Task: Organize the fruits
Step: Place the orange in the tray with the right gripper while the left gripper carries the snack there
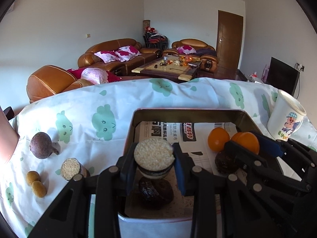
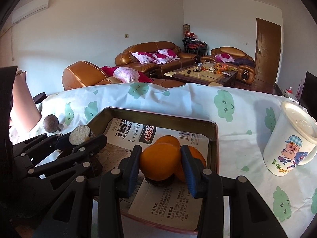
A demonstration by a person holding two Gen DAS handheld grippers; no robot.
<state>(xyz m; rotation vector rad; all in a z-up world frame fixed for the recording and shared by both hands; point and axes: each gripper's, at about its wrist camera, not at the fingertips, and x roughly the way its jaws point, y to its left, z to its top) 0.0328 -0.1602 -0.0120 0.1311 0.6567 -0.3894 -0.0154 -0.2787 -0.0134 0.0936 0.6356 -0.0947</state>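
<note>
Over the tray [image 1: 245, 119], left fingers [image 1: 126, 164] pinch a cut fruit [image 1: 153, 154] and right fingers [image 2: 132, 168] an orange [image 2: 159, 161]; either may roll if released high.

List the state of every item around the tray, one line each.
left claw: shut on cut fruit half, above the tray
right claw: shut on orange, above the tray
cut fruit half: held, cut face toward the camera
orange: held
tray: paper-lined, holds fruit
second cut half: on the cloth
brown round fruit: whole, on the cloth
cup: tilted in the fisheye view
</note>
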